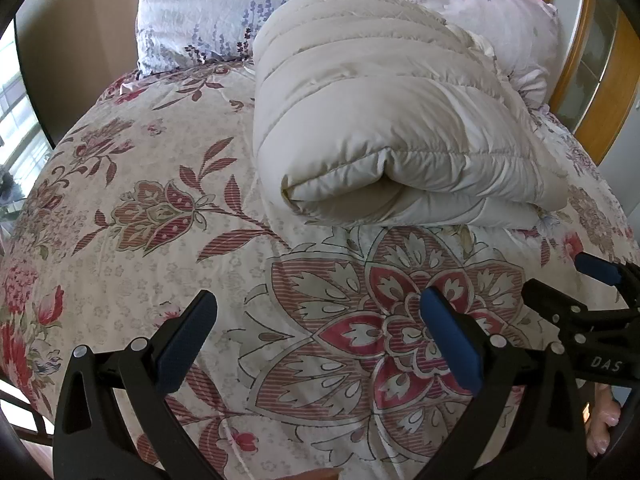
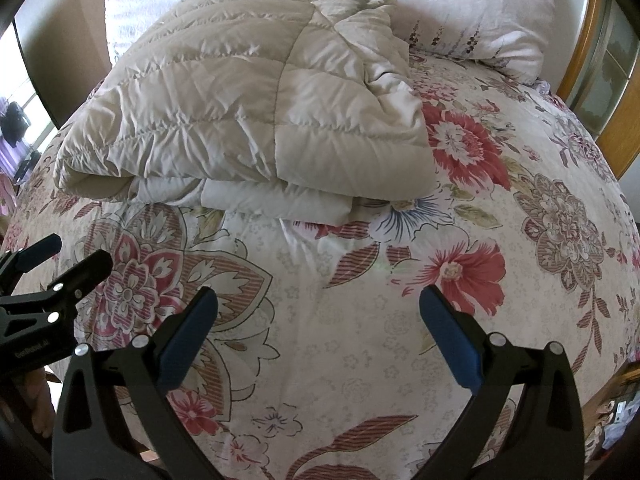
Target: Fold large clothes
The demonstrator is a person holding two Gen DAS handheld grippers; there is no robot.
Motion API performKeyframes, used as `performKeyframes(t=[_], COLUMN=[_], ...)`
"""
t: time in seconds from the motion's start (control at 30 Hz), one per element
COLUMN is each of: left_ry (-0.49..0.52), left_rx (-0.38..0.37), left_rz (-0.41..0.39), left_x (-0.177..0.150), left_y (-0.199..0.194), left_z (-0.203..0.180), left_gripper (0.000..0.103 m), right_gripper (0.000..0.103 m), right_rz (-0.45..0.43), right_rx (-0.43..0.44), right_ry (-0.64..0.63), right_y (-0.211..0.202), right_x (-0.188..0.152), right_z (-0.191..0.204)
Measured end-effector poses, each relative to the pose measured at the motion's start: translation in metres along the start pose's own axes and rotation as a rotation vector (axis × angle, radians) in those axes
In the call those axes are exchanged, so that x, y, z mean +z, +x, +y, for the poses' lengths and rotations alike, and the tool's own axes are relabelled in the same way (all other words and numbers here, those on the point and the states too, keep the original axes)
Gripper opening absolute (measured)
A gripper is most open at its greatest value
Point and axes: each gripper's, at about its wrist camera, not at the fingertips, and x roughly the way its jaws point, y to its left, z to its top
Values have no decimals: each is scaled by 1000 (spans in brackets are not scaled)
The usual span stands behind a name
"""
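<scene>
While both tools hung empty above the floral bedspread [image 1: 168, 184], the cream puffer coat [image 1: 384, 120] sat folded into a thick bundle further up the bed, just below the pillows [image 1: 208, 8], w/ its rounded fold edge facing the cameras. Left gripper [image 1: 318, 340] had its jaws wide apart, nothing between them; right gripper [image 2: 318, 336] likewise spread & empty, well short of the coat. Each tool showed at the edge of the other's view, so they were close side by side.

Judging by the lie of things, folding looked nearly or fully done. Risks from there, as I read them:

- Puffy fill probably springs back. Top layer could creep open if left unpressed, esp. at the right side, where a rumpled loose part [image 2: 372, 40] already bunched up.
- A white lower layer [image 2: 272, 200] stuck out under the front edge in the right wrist view; a grab there alone would likely drag 1 layer out & undo the stack.
- Slick shell fabric may slip from the pads if pinched shallow.
- Closing too low could catch the bedspread w/ the coat & pull both.
- Tools being so near each other, a careless reach might knock them together.
</scene>
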Motion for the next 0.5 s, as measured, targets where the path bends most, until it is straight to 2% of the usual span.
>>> performKeyframes(t=[0.5], left_ry=[-6], left_rx=[3], left_rz=[7], left_x=[1], left_y=[1], left_z=[2], left_gripper=[102], right_gripper=[101], right_rz=[0], right_rx=[1], right_ry=[0], right_y=[-1], right_x=[-1], right_z=[1])
